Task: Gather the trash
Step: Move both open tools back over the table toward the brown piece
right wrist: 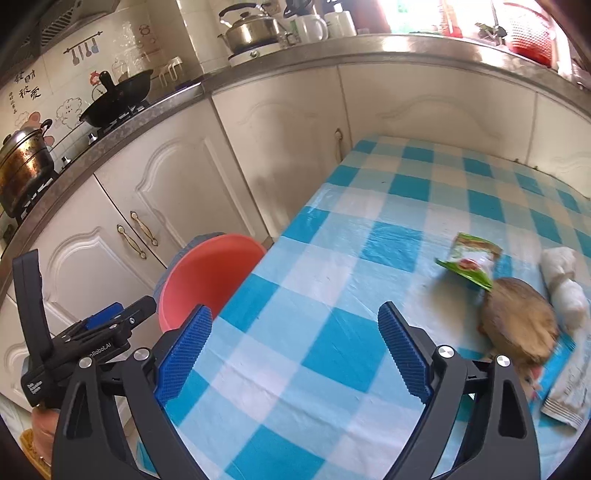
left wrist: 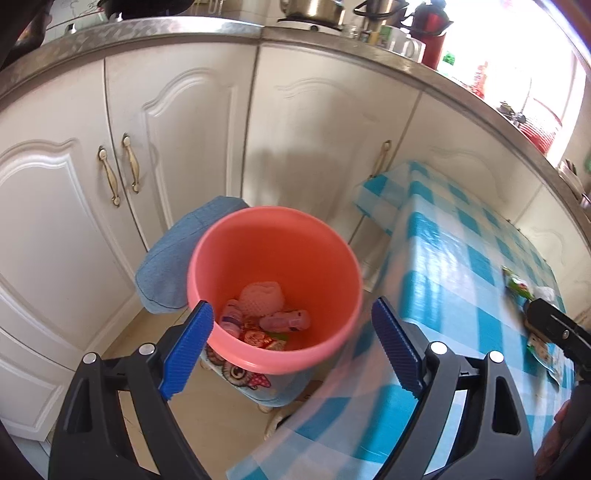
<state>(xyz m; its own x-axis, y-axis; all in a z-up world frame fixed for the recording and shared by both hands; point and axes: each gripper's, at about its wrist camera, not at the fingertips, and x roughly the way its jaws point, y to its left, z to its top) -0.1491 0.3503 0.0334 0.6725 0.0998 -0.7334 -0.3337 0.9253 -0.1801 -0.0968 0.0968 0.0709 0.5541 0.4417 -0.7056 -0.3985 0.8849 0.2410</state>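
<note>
A salmon-pink bucket [left wrist: 273, 280] stands on the floor beside the table. Inside it lie a white foam net [left wrist: 260, 297], small pink bottles [left wrist: 284, 320] and wrappers. My left gripper [left wrist: 291, 350] hangs above the bucket's near rim, open, with nothing between its blue pads. My right gripper [right wrist: 295, 354] is open and empty over the checked tablecloth [right wrist: 332, 258]. To its right on the table lie a green wrapper [right wrist: 471, 264], a crumpled white tissue [right wrist: 563, 284], a blurred brown round thing [right wrist: 517, 328] and a blue-and-white packet [right wrist: 565, 384]. The bucket [right wrist: 207, 277] shows at the table's left edge.
White cabinet doors [left wrist: 66, 221] with brass handles stand behind the bucket. A blue cushion [left wrist: 173, 254] leans beside it. The bucket rests on a stool with an owl print [left wrist: 240, 373]. The worktop above carries a kettle [right wrist: 251, 29], a wok [right wrist: 118, 99] and a pot [right wrist: 24, 158].
</note>
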